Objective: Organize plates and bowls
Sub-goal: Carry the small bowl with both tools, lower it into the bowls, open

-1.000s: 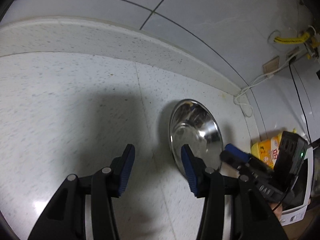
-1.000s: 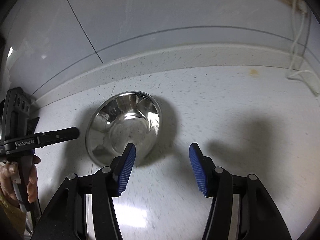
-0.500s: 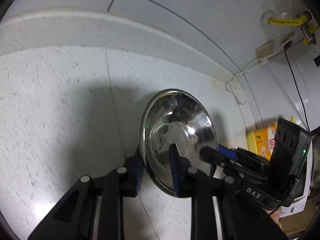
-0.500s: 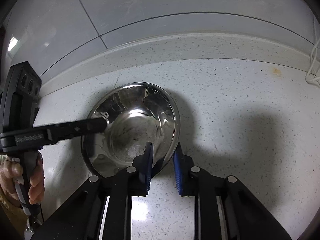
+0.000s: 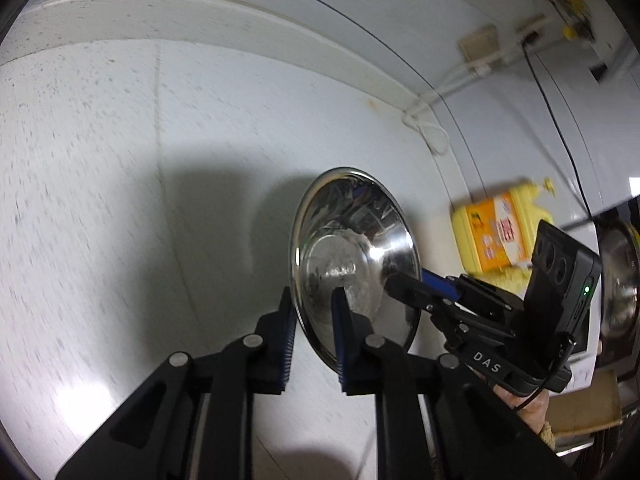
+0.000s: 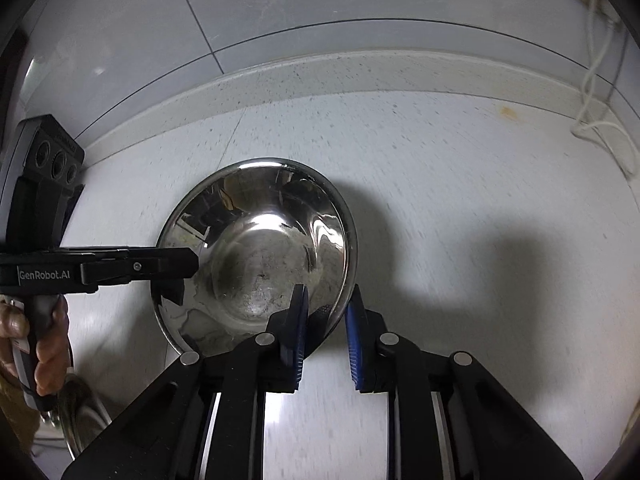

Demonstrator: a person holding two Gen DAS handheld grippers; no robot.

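1. The steel bowl (image 6: 256, 256) sits at the worktop's (image 6: 460, 208) centre, pinched at two rim spots.
2. The right claw (image 6: 326, 320) is clenched on the rim at five o'clock; the left claw (image 5: 314, 320) is closing on the wall at nine o'clock in the right wrist view.
3. Risk: the thin, slick rim could slip if the two hands pull unevenly.
4. Risk: the bowl may tip or clatter when lifted, since both grips are shallow.

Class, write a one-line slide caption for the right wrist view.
Both grippers, right and left, clamp opposite rims of a steel bowl on the speckled counter.
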